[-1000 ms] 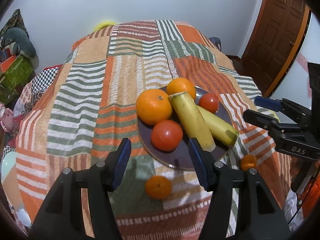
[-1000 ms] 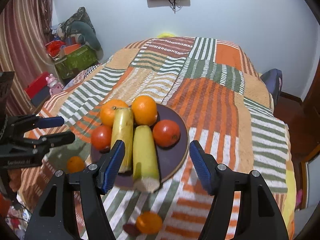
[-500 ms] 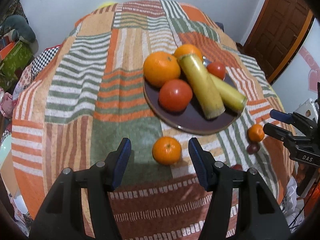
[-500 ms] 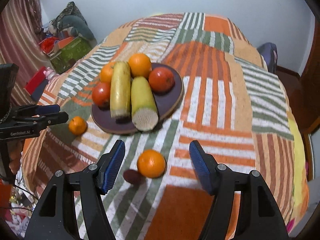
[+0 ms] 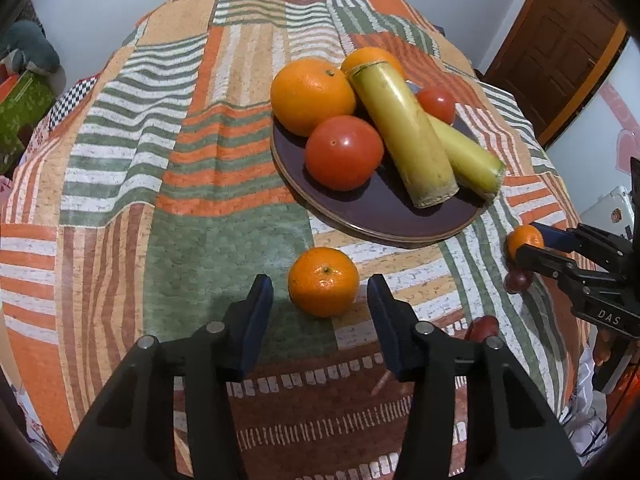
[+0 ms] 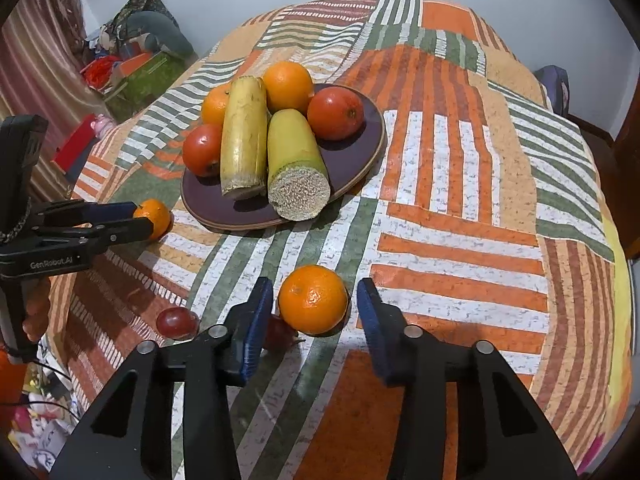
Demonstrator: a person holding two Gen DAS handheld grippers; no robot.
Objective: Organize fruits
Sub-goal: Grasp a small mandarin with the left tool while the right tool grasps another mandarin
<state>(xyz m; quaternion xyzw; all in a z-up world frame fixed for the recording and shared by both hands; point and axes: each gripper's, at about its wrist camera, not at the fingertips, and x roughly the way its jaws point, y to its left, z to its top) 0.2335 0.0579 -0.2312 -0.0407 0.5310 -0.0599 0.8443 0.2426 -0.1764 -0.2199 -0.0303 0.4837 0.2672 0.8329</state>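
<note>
Just cloth (image 5: 224, 248) between tangerine (image 5: 323, 281) and plate (image 5: 372, 220)

Right hand-held gripper (image 6: 316, 304) spread around a mandarin (image 6: 313, 299).

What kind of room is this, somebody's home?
Most likely a home bedroom: the fruit plate sits on a patchwork bedspread, with a wooden door and piled belongings by the wall.

A woven cloth bedspread (image 5: 224, 152) with a slightly nubby, matt weave. A dark glossy plate (image 5: 372, 208) with a pale wooden-looking edge. Oranges (image 5: 312, 96) have dimpled, faintly shiny skin; tomatoes (image 5: 343, 152) are smooth and glossy. A cut stalk (image 6: 298, 194) shows a rough, fibrous end. A wooden door (image 5: 560, 40).
</note>
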